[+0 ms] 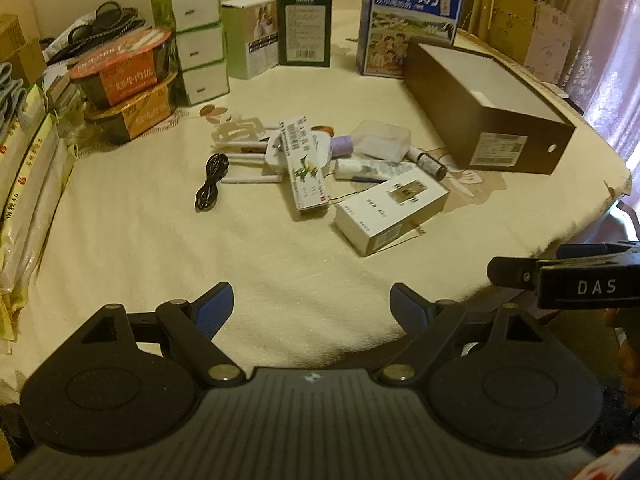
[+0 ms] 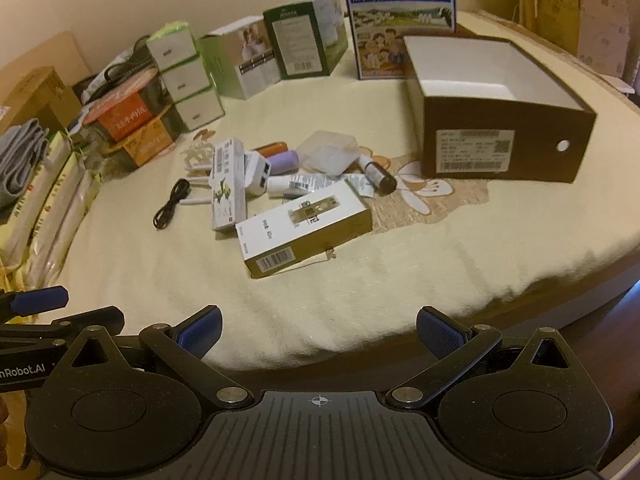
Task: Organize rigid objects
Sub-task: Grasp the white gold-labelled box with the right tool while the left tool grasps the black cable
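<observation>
A pile of small items lies mid-table: a white and gold carton (image 2: 304, 226) (image 1: 390, 210), a long white toothpaste box (image 2: 228, 184) (image 1: 304, 168), a white charger (image 2: 258, 174), a purple tube (image 2: 284, 162), a clear plastic case (image 2: 328, 152) (image 1: 380, 140), a dark-capped bottle (image 2: 378, 176) and a black cable (image 2: 170, 204) (image 1: 210, 180). An open brown box (image 2: 500, 116) (image 1: 492, 108) with a white inside stands to the right. My left gripper (image 1: 312, 308) and right gripper (image 2: 318, 330) are open and empty, near the table's front edge.
Cartons stand along the back: a blue milk box (image 2: 400, 20), green and white boxes (image 2: 304, 40), stacked white boxes (image 2: 184, 84), and food bowls (image 2: 128, 124). Long packets (image 1: 28, 200) line the left edge. The table edge curves away at right (image 2: 580, 272).
</observation>
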### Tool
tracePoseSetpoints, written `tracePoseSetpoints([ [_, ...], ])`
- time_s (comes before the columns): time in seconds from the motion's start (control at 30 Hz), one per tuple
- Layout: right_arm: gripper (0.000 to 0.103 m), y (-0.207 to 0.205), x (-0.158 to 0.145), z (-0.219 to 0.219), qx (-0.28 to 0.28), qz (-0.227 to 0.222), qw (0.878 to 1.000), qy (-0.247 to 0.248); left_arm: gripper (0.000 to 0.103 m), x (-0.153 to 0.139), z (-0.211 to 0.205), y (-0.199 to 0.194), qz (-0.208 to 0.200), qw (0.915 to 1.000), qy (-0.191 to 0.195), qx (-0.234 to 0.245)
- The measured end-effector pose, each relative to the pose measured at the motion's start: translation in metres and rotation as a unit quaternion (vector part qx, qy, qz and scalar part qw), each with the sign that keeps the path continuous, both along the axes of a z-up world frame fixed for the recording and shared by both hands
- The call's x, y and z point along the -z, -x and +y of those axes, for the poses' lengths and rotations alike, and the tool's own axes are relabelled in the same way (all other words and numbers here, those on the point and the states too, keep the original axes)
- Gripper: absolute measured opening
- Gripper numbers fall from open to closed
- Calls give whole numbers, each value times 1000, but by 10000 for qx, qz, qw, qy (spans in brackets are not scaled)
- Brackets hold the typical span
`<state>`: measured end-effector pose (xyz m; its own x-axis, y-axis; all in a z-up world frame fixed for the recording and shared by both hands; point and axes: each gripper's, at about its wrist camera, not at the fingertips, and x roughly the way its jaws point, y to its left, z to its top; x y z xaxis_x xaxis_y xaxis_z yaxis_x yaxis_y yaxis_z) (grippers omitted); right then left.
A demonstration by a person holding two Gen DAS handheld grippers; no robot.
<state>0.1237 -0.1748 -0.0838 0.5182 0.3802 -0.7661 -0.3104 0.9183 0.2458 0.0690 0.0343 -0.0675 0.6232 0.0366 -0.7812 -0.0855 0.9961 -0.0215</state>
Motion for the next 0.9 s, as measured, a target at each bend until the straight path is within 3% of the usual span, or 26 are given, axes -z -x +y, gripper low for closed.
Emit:
tracePoseSetpoints([
  [0.9,97,-99,85,91,-462,399,9967,527,82,68,70,-77,627,9969,121,-467],
])
